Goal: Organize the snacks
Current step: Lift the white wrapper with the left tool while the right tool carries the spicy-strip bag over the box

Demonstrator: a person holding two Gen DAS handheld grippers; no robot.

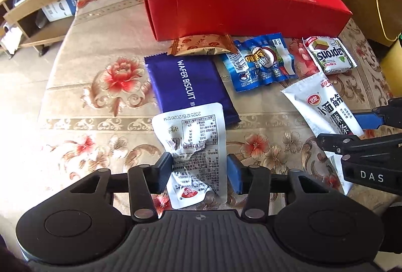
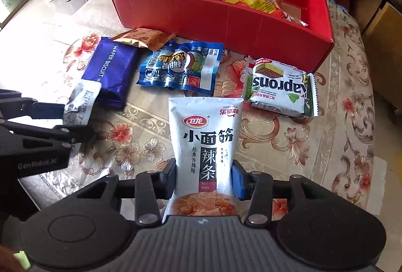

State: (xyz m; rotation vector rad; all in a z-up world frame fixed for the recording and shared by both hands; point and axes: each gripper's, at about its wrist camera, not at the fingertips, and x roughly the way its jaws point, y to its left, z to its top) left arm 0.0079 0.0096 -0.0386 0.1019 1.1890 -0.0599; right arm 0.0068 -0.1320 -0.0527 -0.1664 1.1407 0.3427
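Slip risk: your left gripper [image 1: 199,171] pinches a crumpled white sachet [image 1: 193,146], right gripper [image 2: 204,177] clamps the latiao pouch [image 2: 204,136]; either may drop before the box [image 2: 226,18] at 12 o'clock.

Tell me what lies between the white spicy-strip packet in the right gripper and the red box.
In the right wrist view, the blue crinkled packet and the Kaprons wafer pack lie on the flowered cloth between the white spicy-strip packet and the red box.

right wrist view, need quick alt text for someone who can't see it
The right gripper is shut on a white latiao packet over a floral tablecloth. Beyond lie loose snacks and a red box already holding some.
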